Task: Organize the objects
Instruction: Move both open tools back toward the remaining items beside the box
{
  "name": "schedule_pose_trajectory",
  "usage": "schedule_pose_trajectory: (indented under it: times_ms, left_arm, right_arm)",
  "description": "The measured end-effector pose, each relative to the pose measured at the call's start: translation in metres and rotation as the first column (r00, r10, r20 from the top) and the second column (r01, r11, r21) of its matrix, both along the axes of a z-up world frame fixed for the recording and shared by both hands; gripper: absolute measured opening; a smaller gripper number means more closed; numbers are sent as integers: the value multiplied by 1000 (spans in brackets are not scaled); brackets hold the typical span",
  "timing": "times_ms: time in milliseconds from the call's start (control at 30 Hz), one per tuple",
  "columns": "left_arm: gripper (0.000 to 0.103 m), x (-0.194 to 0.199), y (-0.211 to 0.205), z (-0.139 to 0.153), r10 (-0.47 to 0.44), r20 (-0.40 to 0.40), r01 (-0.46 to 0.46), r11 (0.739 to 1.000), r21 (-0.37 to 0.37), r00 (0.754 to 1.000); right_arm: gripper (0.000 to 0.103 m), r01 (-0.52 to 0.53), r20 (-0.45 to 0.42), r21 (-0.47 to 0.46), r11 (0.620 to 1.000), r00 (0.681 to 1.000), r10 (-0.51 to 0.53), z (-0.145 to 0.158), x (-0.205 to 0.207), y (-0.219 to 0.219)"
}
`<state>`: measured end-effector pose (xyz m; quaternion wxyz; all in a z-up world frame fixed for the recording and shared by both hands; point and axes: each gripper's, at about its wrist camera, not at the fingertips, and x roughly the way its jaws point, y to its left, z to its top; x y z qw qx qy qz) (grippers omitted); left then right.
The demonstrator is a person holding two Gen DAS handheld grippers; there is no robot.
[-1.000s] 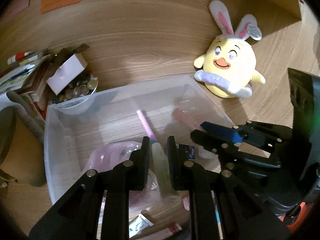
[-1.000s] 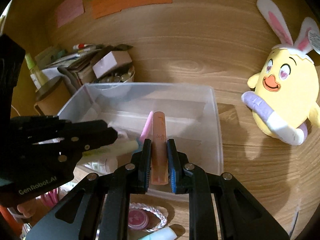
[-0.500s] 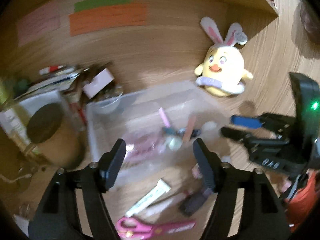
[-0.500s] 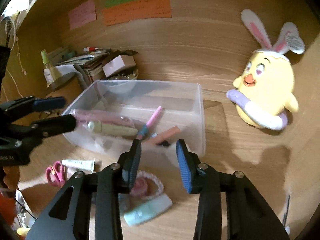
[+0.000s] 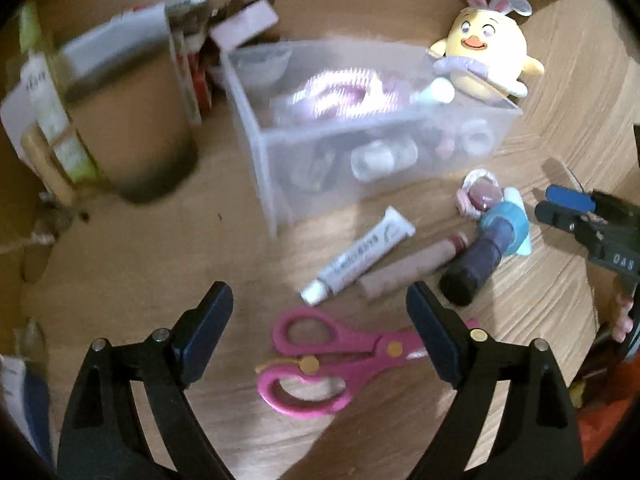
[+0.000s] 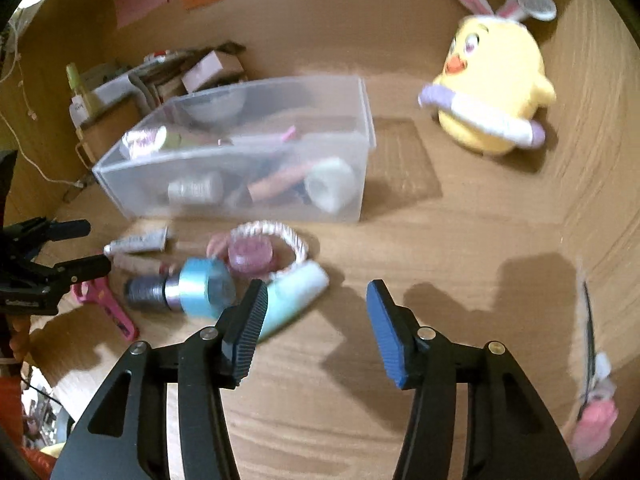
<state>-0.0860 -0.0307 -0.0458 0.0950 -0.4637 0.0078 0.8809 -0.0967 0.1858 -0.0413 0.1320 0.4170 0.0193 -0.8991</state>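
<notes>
Both jaws have just been opening, empty: left hand-held gripper above the scissors, right hand-held gripper beside a blurred, probably mint tube.

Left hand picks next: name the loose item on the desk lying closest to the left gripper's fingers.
The pink scissors. They lie right between the open left gripper's fingertips, while the white tube and the dark bottle with the blue cap lie farther off, toward the clear bin.

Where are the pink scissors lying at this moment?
In the left wrist view the pink scissors lie flat on the wooden table, outside the clear bin, just below the white tube.
</notes>
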Motion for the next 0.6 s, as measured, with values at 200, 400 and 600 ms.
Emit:
schedule_pose_trajectory:
  times_ms: [200,400,600]
  left_arm:
    - [89,21,-4,-8,-1,7,1,998,67,1000]
    - [89,46,1,-8,-33,7,32,996,83,999]
    - [89,66,12,4,-88,-6,88,993,84,996]
  right_arm:
    - [59,-38,24,-6,999,999,38,-6,15,-9]
    - [62,-8,12,79,997,1000,7,-13,11,-21]
    - [64,54,0,81,995,999,-54,-12,7,-11]
